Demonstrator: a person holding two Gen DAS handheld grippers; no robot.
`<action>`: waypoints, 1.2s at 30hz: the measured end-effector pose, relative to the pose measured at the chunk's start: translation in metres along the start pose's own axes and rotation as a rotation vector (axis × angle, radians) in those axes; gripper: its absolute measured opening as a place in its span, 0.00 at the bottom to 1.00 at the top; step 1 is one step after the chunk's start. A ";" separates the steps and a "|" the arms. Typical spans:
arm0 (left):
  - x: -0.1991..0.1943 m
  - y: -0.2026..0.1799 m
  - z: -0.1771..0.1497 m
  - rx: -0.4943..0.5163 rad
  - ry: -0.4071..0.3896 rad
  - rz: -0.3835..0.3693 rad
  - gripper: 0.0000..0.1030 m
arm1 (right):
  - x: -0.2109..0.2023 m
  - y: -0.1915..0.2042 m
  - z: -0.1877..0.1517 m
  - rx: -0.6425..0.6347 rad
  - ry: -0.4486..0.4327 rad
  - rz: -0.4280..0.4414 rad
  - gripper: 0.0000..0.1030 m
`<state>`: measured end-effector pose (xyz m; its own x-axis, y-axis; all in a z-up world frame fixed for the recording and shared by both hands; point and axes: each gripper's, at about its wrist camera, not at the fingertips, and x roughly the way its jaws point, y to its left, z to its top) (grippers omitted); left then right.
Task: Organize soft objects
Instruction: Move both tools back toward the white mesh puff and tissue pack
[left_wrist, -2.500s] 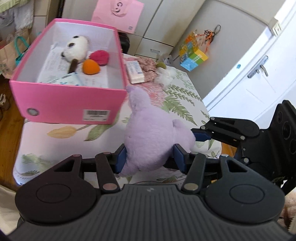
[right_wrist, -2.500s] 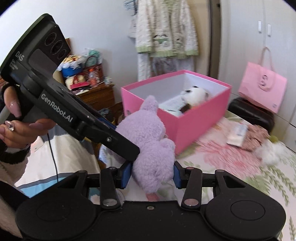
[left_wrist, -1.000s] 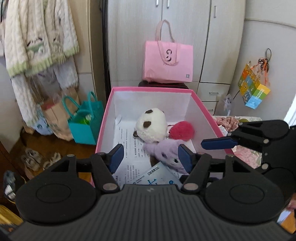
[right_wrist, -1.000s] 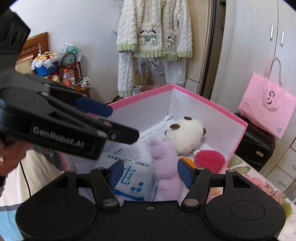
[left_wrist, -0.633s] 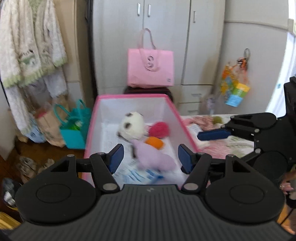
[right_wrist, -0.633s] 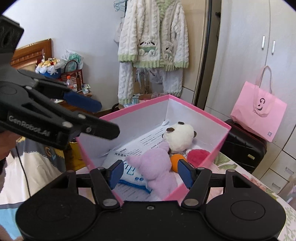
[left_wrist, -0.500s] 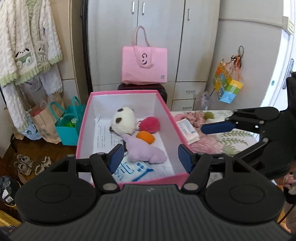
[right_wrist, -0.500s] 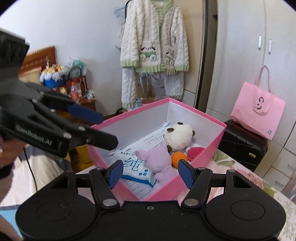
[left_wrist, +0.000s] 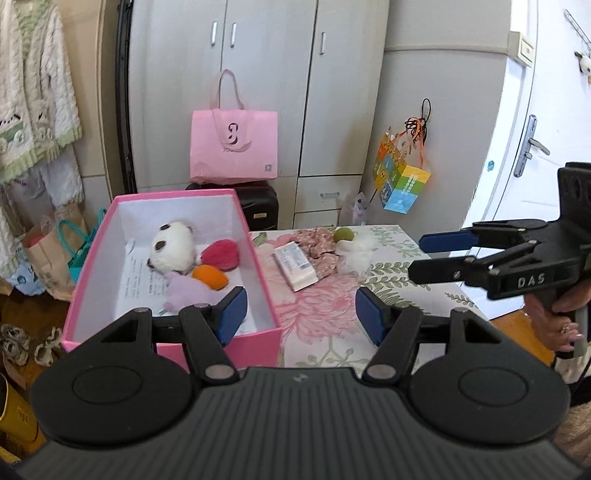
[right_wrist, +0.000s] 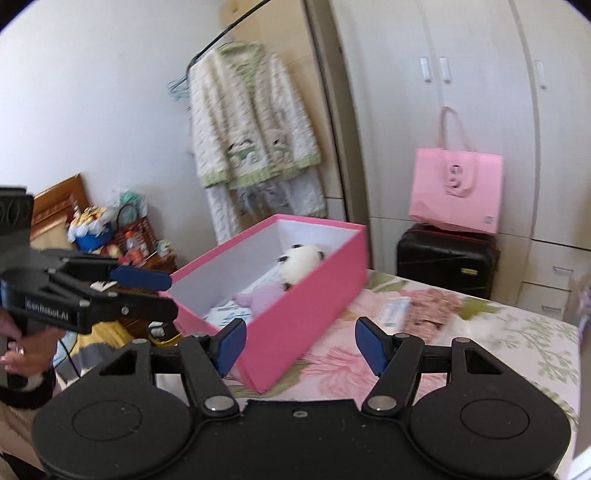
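I am holding my left claw (left_wrist: 298, 314) with its jaws apart and nothing between them, and my right claw (right_wrist: 300, 345) is gaping the same way, empty. The purple plush (left_wrist: 184, 291) is lying in the near part of the pink box (left_wrist: 168, 341), beside the orange ball (left_wrist: 209, 276), the red pompom (left_wrist: 221, 254) and the panda (left_wrist: 171, 246). Out on the flowered cloth (left_wrist: 317, 306), right of the box, I am looking at a tissue pack (left_wrist: 295, 265), a patterned cloth (left_wrist: 322, 248), a green ball (left_wrist: 343, 235) and a white fluff (left_wrist: 357, 252). They all look light and squashy, so I am judging a gentle pinch across the middle of each will do; the fluff may slip through.
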<state>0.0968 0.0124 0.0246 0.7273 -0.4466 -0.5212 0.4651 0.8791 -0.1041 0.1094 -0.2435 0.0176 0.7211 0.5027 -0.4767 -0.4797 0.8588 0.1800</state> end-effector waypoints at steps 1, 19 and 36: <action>0.005 -0.004 -0.001 0.001 0.000 -0.002 0.62 | -0.003 -0.006 -0.002 0.010 -0.007 -0.009 0.68; 0.090 -0.051 0.005 0.020 -0.048 0.022 0.61 | 0.011 -0.093 -0.022 0.030 -0.038 -0.239 0.69; 0.226 -0.054 0.023 -0.113 -0.019 0.208 0.55 | 0.123 -0.143 -0.043 -0.253 0.045 -0.245 0.78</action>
<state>0.2476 -0.1393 -0.0677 0.8114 -0.2559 -0.5255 0.2457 0.9651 -0.0906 0.2450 -0.3086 -0.1034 0.8102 0.2754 -0.5174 -0.4080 0.8988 -0.1605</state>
